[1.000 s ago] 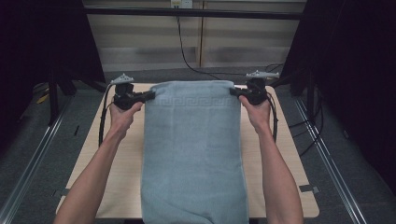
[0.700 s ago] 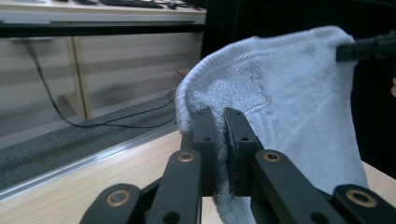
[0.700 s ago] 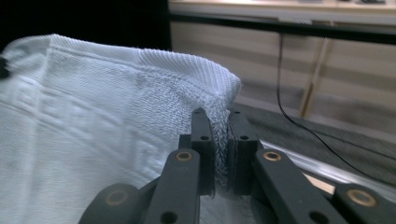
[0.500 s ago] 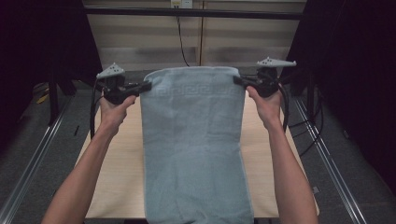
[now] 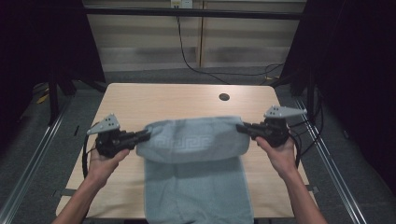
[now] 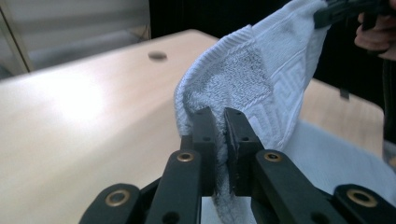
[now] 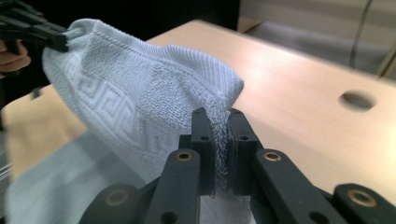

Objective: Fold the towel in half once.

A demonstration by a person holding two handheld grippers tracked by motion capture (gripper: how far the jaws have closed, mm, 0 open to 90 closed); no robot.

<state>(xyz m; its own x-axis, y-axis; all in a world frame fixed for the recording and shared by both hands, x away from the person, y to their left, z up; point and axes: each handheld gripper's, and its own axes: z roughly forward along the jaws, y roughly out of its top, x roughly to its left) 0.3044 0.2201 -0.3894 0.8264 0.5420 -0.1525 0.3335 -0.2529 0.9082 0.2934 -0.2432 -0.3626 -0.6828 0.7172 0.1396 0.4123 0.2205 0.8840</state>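
A pale blue towel (image 5: pixel 194 140) with a woven key-pattern band hangs folded over between the two grippers, its far edge lifted and brought toward the person above the half lying on the table (image 5: pixel 159 100). My left gripper (image 5: pixel 145 135) is shut on the towel's left corner (image 6: pixel 224 140). My right gripper (image 5: pixel 240 127) is shut on the right corner (image 7: pixel 222 135). The towel's near end (image 5: pixel 198 196) drapes past the table's front edge. In the left gripper view the other gripper (image 6: pixel 348 11) pinches the far corner; in the right gripper view the other gripper (image 7: pixel 51 37) does the same.
The wooden table has a round cable hole (image 5: pixel 224 97) at its back right. Black cables (image 5: pixel 205 70) run over the floor behind it. Metal rails (image 5: pixel 334 163) flank the table on both sides. Bare tabletop lies beyond the towel.
Both grippers have pulled the towel's far edge back toward the person, from the table's far end to about its middle, doubling the towel over itself. Both grips stay shut on the corners.
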